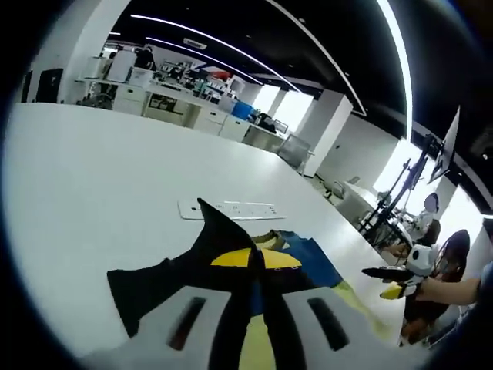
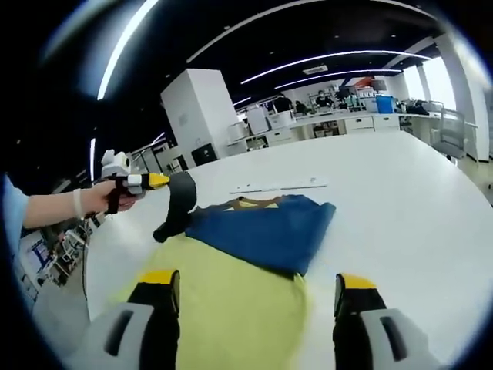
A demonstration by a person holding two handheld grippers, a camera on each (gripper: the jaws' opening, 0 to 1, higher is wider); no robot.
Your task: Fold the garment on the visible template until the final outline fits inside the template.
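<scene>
Garment [image 2: 262,227]: a blue top with a black sleeve, lying on the yellow template [image 2: 231,308] on the white table [image 2: 400,200]. In the right gripper view the blue body sits at 12 o'clock of the template's near half, and the black sleeve [image 2: 179,204] hangs from the left gripper [image 2: 158,181] at 10 o'clock, lifted off the table.

Step in hand, as judged: folding the sleeve inward over the body. To do it well, carry the sleeve low across toward 3 o'clock, lay it flat on the blue panel, and release only when its edge lies inside the yellow outline. Avoid dragging the body off the template.

Left gripper: jaws closed on black fabric. In the left gripper view the cloth rises in a peak between the jaws [image 1: 254,308] at 6 o'clock.

Right gripper [image 2: 258,297]: jaws wide apart, holding nothing, hovering over the near end of the template. It could pin the blue body while the sleeve is laid.

A white strip [image 2: 281,186] lies beyond the garment at 12 o'clock.
</scene>
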